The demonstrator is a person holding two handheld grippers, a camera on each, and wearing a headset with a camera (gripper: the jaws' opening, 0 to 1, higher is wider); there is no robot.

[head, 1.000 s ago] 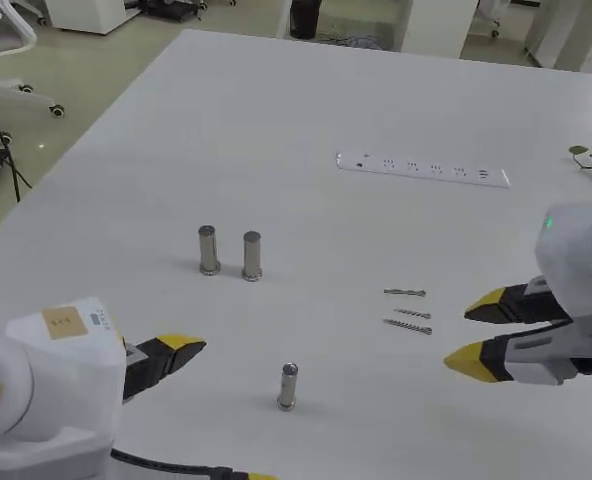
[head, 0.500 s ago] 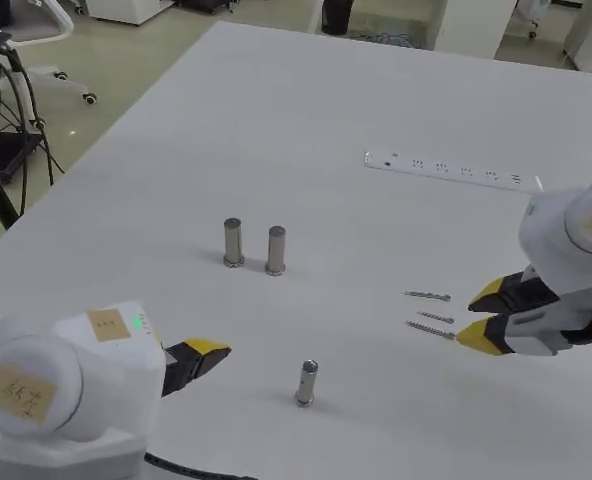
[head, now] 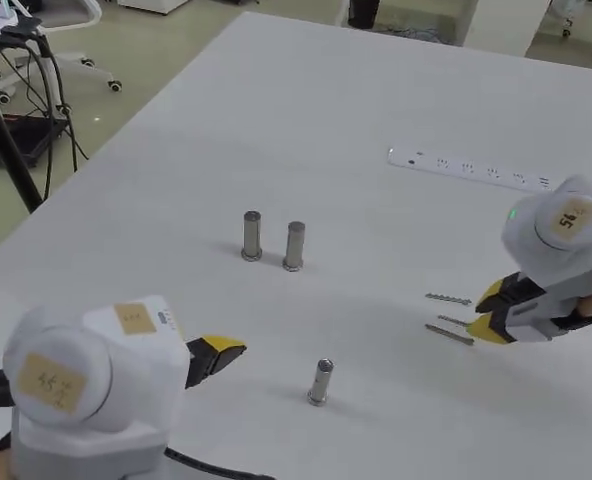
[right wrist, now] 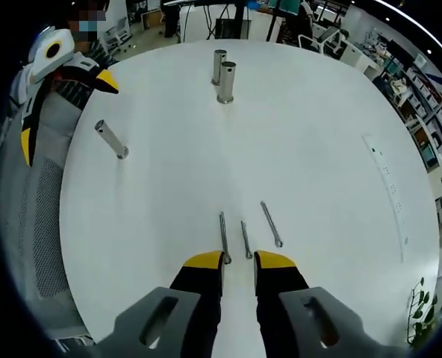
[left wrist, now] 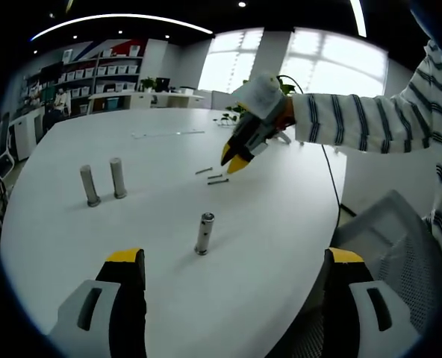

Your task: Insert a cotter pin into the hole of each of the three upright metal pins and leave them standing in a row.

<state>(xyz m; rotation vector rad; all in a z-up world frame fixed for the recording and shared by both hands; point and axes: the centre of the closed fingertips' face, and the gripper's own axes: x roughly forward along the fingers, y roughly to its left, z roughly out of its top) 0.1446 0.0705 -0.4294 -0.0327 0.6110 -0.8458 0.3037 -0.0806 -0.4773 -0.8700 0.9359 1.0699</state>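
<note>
Two upright metal pins (head: 252,236) (head: 294,246) stand side by side mid-table. A third metal pin (head: 320,382) stands alone nearer me, ahead of my wide-open left gripper (left wrist: 234,257), which holds nothing; one of its yellow fingertips (head: 221,347) shows in the head view. Three cotter pins (head: 448,298) (head: 454,320) (head: 448,334) lie flat at the right. My right gripper (right wrist: 240,262) hovers at their near ends with its jaws narrowly apart; the middle cotter pin (right wrist: 245,239) points into the gap and the left one (right wrist: 224,236) reaches the left fingertip.
A white power strip (head: 466,168) lies on the table behind the cotter pins. The table's left edge (head: 126,110) runs diagonally, with a stand and cables (head: 16,110) on the floor beyond it. A person's striped sleeve (left wrist: 355,119) shows behind the right gripper.
My right gripper has moved left up to the cotter pins' ends and its jaws have narrowed. The head camera has shifted. The left gripper has barely moved.
</note>
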